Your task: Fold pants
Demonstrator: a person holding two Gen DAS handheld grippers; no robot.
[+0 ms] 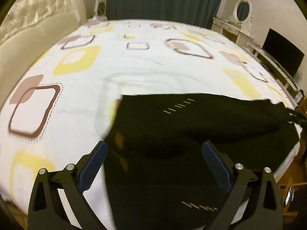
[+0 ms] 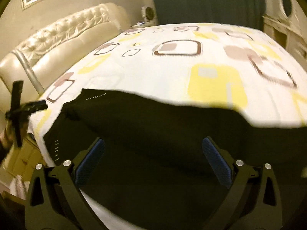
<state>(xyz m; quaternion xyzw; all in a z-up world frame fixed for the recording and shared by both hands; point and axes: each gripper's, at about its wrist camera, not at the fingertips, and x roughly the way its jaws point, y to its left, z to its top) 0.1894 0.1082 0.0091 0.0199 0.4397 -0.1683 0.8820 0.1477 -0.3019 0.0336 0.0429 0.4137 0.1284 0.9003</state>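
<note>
Black pants (image 1: 191,130) lie on the patterned bed sheet (image 1: 80,99) near its front edge, with one part folded over the other. My left gripper (image 1: 155,149) is open and empty, hovering over the pants' left part. My right gripper (image 2: 153,145) is open and empty above the pants (image 2: 153,126). The right gripper shows at the right edge of the left wrist view (image 1: 296,116). The left gripper shows at the left edge of the right wrist view (image 2: 23,107). Small pale stitch marks (image 1: 178,106) show on the cloth.
A cream tufted headboard (image 1: 38,19) stands at the left. Dark curtains (image 1: 165,0) hang behind the bed. A white dresser with an oval mirror (image 1: 242,9) and a dark screen (image 1: 282,57) stand at the right. The bed's front edge is just below the grippers.
</note>
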